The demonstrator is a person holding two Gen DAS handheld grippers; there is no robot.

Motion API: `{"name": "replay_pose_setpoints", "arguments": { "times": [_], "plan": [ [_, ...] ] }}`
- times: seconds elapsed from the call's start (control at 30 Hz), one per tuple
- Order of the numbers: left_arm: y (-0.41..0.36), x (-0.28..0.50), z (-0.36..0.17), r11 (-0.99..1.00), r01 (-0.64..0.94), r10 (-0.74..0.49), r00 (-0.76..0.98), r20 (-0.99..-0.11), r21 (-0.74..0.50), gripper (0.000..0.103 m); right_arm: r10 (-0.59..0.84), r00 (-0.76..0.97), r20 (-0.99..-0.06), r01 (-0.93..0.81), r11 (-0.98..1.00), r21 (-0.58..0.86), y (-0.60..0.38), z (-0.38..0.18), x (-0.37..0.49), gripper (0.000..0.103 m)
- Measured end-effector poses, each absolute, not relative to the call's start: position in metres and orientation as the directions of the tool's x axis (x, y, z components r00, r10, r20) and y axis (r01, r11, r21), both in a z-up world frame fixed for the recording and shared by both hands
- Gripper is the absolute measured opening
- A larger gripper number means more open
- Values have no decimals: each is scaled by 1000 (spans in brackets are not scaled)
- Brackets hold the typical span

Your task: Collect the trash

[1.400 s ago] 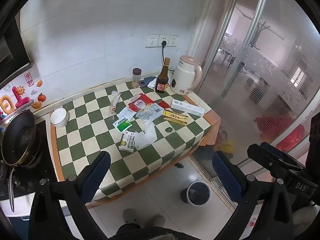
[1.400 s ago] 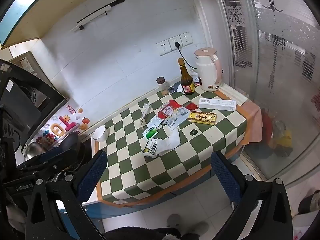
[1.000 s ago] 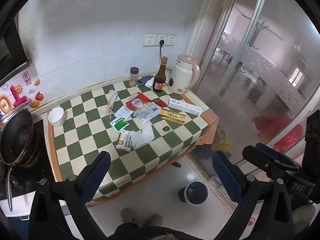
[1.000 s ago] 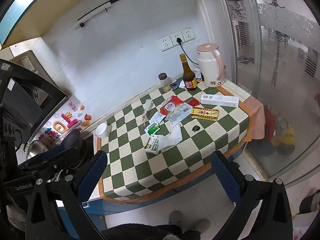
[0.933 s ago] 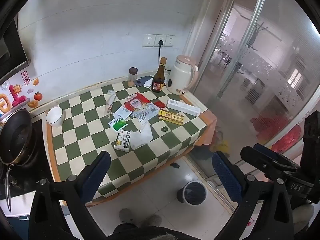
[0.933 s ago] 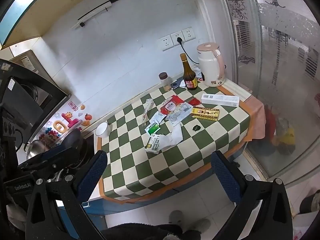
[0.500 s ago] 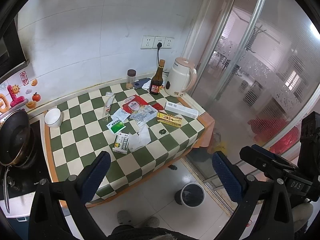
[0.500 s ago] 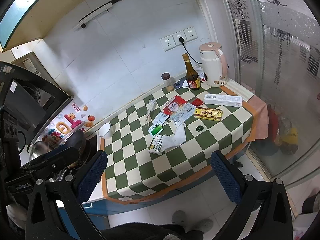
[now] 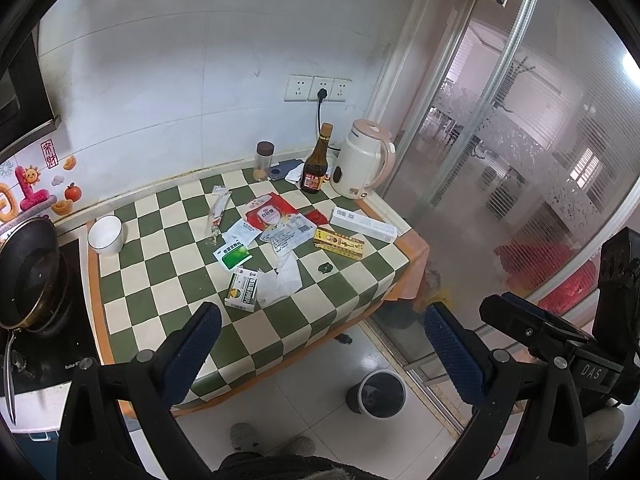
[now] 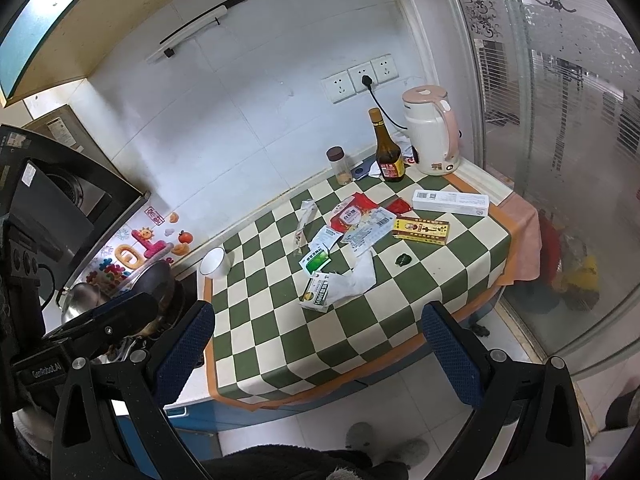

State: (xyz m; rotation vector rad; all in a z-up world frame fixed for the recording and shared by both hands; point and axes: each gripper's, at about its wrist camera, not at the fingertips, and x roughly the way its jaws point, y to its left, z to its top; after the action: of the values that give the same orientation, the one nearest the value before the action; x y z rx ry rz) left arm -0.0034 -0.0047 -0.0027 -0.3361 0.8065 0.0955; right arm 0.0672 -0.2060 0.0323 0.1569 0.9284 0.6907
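Both cameras have drawn back and risen since the earlier frames, so the checkered table point(image 9: 280, 320) now appears smaller and more of the floor shows beneath it. Left gripper point(image 9: 320, 350) and right gripper point(image 10: 318, 346) are each held well above and short of the table, fingers spread wide with nothing between them. Trash lies scattered on the middle of the green-and-white cloth: a small medicine box point(image 9: 242, 289) nearest the front edge, touching a crumpled white tissue point(image 9: 280, 280) on its right; a green sachet point(image 9: 233, 255) just behind the box; a clear wrapper point(image 9: 218, 214) farther back; a red packet point(image 9: 269, 213) partly overlapped by a clear printed bag point(image 9: 289, 233); a yellow carton point(image 9: 338, 243) to the right, with a long white carton point(image 9: 362, 224) beside it near the table's right edge; and a small dark scrap point(image 9: 325, 268) alone on a pale square. At the rear stand a spice jar point(image 9: 264, 161), a brown bottle point(image 9: 316, 160) and a cream kettle point(image 9: 362, 165), the kettle's cord running up to the wall sockets point(image 9: 318, 89). A white bowl point(image 9: 105, 235) sits at the table's left edge, next to a dark wok point(image 9: 30, 272) on the stove. On the tiled floor to the right of the table stands a round bin point(image 9: 378, 392), close to the frosted glass door point(image 9: 540, 160).
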Motion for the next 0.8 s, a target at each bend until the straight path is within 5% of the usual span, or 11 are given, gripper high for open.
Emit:
{"name": "replay_pose_setpoints", "arguments": {
  "times": [0.8],
  "plan": [
    [5,0,4,938,-203,-60,705,-707,-282,103,613,404,-678,-479,774,414,-209,33,68,103]
  ]
}}
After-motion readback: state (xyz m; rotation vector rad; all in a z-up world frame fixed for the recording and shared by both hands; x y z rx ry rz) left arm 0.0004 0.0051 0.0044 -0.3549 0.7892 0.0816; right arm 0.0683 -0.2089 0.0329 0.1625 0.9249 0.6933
